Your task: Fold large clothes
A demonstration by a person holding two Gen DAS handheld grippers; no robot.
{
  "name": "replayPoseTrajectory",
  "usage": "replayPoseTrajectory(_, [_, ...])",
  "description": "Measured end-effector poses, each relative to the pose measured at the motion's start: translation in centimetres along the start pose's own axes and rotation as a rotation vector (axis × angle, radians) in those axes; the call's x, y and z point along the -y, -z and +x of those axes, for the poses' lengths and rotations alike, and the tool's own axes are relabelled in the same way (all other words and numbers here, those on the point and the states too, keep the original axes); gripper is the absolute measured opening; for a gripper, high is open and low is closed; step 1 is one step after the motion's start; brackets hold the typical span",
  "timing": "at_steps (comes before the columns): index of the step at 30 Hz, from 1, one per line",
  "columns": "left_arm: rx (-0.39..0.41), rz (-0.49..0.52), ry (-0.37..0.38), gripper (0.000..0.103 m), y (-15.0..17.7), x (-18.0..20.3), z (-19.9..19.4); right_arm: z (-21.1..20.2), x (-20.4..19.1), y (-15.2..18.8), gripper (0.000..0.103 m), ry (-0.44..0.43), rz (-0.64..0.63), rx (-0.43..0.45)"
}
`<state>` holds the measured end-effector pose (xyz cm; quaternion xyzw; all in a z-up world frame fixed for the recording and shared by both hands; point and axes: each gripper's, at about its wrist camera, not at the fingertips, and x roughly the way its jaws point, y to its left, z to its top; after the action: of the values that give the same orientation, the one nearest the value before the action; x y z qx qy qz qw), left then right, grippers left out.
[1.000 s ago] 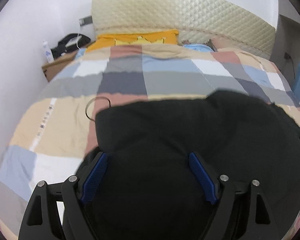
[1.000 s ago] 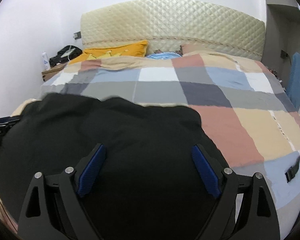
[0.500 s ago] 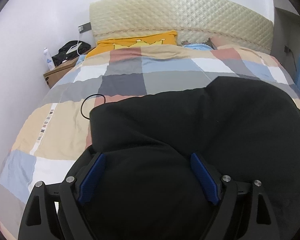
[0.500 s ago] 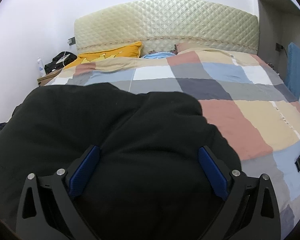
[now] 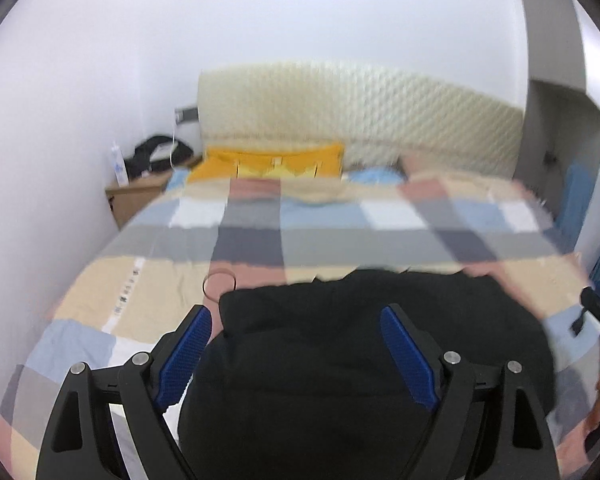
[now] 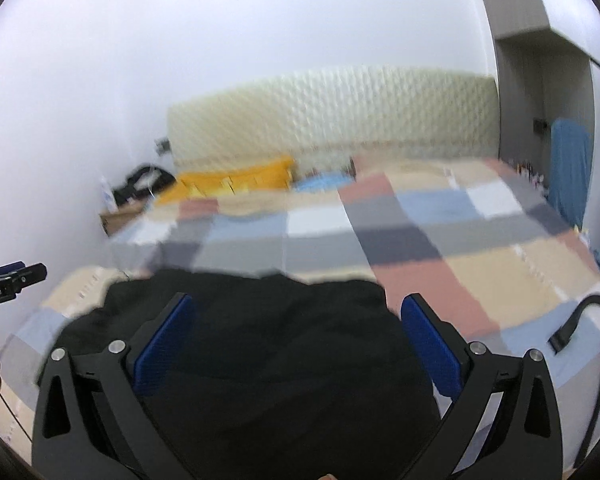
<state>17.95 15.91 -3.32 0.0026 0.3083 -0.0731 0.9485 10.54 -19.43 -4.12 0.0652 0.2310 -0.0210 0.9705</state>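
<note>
A large black garment [image 5: 340, 344] lies bunched on the near end of the bed's checked quilt [image 5: 340, 220]; it also shows in the right wrist view [image 6: 268, 344]. My left gripper [image 5: 296, 344] is open, its blue pads wide apart above the garment's left part. My right gripper [image 6: 296, 340] is open too, above the garment's right part. Neither holds cloth. The garment's near edge is hidden under the grippers. Both views are motion-blurred.
A quilted cream headboard [image 5: 360, 112] and a yellow pillow [image 5: 268, 164] are at the far end. A bedside table [image 5: 136, 196] with a bottle and dark items stands at left. A thin loop [image 5: 219, 282] lies on the quilt. A black strap [image 6: 576, 320] lies at right.
Both grippers have lifted and pulled back, so the garment looks smaller and lower in view and more wall shows. The garment stays on the bed. Both stay open.
</note>
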Motion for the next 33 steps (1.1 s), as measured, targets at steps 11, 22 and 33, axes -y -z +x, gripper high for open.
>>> replayPoseTrajectory(11, [0.067, 0.067, 0.127, 0.087, -4.3, 4.2, -13.5, -12.8, -4.3, -7.1, 0.103, -0.056, -0.039, 0.122])
replayPoseTrajectory(22, [0.141, 0.012, 0.141, 0.087, -1.4, 4.2, -20.5, -21.0, -6.3, -5.5, 0.103, -0.077, -0.056, 0.175])
replayPoseTrajectory(33, [0.095, -0.041, 0.161, 0.087, 2.6, 2.6, -21.7, -22.4, -6.9, 0.3, 0.103, -0.072, -0.023, 0.118])
